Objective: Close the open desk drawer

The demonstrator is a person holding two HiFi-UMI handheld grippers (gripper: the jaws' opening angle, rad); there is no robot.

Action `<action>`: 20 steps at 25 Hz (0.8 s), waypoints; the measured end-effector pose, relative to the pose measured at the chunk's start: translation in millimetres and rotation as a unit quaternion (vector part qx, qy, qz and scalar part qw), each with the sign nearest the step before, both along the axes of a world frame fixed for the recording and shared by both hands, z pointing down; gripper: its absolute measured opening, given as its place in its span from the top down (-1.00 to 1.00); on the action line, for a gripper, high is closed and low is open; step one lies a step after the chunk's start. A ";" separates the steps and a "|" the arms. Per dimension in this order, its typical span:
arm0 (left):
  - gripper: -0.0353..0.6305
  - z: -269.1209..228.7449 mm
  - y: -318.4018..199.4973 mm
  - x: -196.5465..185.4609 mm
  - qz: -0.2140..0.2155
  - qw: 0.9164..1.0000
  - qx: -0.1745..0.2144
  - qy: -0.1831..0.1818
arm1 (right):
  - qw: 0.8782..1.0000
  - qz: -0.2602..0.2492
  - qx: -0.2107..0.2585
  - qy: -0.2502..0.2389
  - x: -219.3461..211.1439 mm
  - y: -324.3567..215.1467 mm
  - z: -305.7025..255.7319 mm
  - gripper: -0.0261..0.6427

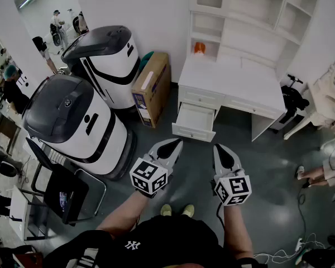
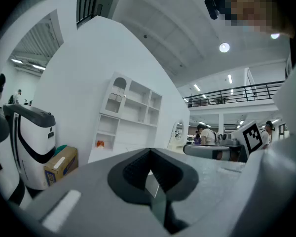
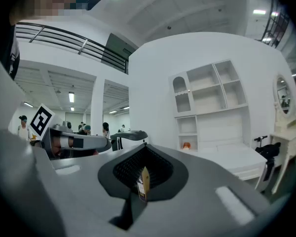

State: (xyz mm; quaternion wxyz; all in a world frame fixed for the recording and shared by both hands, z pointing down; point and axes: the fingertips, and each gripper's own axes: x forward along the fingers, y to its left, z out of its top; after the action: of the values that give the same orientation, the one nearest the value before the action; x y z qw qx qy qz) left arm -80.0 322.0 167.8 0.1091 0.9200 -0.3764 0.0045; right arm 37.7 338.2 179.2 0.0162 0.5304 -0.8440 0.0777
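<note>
The white desk (image 1: 234, 85) with its shelf hutch stands against the wall ahead in the head view. Its lower left drawer (image 1: 195, 121) is pulled out and looks empty. My left gripper (image 1: 173, 144) and right gripper (image 1: 219, 148) hover side by side over the grey floor, just short of the drawer front, touching nothing. Both have their jaws pressed together with nothing between them. In the left gripper view the gripper (image 2: 149, 152) points toward the hutch (image 2: 130, 112); the jaws hide the drawer. In the right gripper view the gripper (image 3: 145, 148) faces the hutch (image 3: 207, 107) and desk top (image 3: 237, 158).
Two large white-and-black machines (image 1: 109, 60) (image 1: 72, 119) and a cardboard box (image 1: 152, 88) stand left of the desk. A black folding chair (image 1: 67, 188) is near my left. An orange object (image 1: 199, 47) sits on a shelf. A seated person's legs (image 1: 324, 172) are at right.
</note>
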 end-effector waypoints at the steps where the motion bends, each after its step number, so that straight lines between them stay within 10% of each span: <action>1: 0.89 0.4 -0.2 1.0 0.000 1.000 0.000 0.000 | 1.000 0.000 0.000 0.000 1.1 -0.3 0.3 0.86; 20: 0.89 26.2 -2.0 21.1 -0.019 0.999 -0.020 -0.017 | 1.000 0.004 -0.010 -0.029 36.7 -2.7 19.4 0.85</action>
State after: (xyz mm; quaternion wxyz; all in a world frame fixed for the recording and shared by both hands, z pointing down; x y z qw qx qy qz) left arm -58.9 320.0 194.0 0.1207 0.9103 -0.3952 0.0258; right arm 74.4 335.5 198.6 -0.0030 0.5308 -0.8414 0.1017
